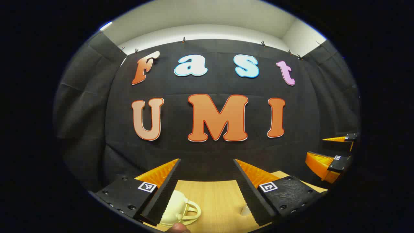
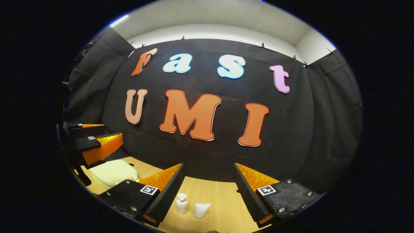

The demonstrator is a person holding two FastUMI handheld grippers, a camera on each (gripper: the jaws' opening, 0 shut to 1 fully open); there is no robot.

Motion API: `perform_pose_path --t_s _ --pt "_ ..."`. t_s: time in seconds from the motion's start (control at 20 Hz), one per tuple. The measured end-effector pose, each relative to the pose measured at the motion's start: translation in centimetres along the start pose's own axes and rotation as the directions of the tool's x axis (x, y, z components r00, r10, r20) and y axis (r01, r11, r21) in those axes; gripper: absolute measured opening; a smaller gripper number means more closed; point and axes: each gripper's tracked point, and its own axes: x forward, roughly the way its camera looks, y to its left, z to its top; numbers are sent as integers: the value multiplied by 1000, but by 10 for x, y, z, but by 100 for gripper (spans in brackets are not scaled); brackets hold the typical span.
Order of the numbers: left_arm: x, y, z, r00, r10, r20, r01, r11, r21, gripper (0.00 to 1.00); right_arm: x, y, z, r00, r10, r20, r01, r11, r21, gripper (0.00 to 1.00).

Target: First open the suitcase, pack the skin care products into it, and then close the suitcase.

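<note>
Holding both tools level above the wooden table [image 2: 223, 197], the person has not yet begun opening the suitcase [image 2: 113, 173], which lies shut to the left. The left gripper [image 1: 207, 191] and right gripper [image 2: 207, 194] both stand wide and empty. A pump bottle [image 2: 181, 203] and a tube [image 2: 201, 209], probably the skin care products, stand side by side ahead, ready for packing.
</note>
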Motion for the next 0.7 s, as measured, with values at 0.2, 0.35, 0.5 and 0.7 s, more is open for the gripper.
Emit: perform_pose_path --t_s 0.2,0.35,0.5,0.7 --pt "6 -6 -4 1000 29 0 -29 999 14 100 7 7 -8 998 59 0 -59 998 -11 96" --pt "12 -5 -7 1000 23 -3 -23 1000 12 100 12 14 -14 997 74 -20 -74 997 2 96" --pt "22 5 -3 1000 1 19 -1 1000 25 100 20 17 -16 999 32 -21 -32 999 9 95" --pt "41 25 0 1000 -13 27 12 999 49 100 30 24 -15 999 -24 -30 25 999 36 95"
